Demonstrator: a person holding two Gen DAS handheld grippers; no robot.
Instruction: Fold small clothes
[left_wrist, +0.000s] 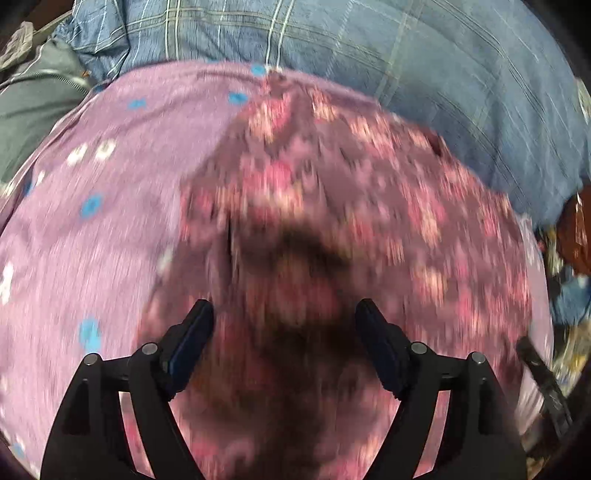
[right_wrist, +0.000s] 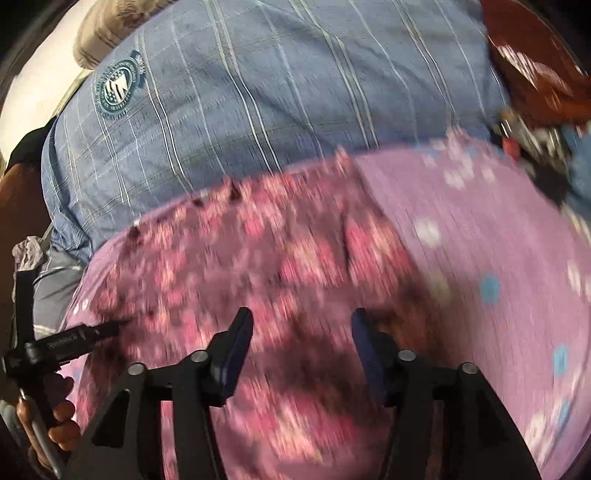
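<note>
Both views are smeared by motion blur; fine detail cannot be read.

Left wrist view: the left hand-held gripper (left_wrist: 284, 314) sits at lower centre, jaws spread wide and released, nothing between them. Beneath and ahead of it lies the floral garment (left_wrist: 332, 206), dark pink with pale blossoms, filling the centre and right of the frame. It rests on a lilac sheet (left_wrist: 110, 177) with blue and white spots, which occupies the left half. A blue plaid pillow (left_wrist: 424, 66) runs across the top of the frame, just behind the garment's far edge.

Right wrist view: the right hand-held gripper (right_wrist: 301, 328) at lower centre is likewise released, jaws apart and empty, over the floral garment (right_wrist: 229, 258) in the centre-left. The lilac sheet (right_wrist: 498, 240) fills the right. The plaid pillow (right_wrist: 277, 92), bearing a round crest, spans the top. The left hand-held gripper's tip (right_wrist: 107, 326) touches the garment's edge at lower left.
</note>
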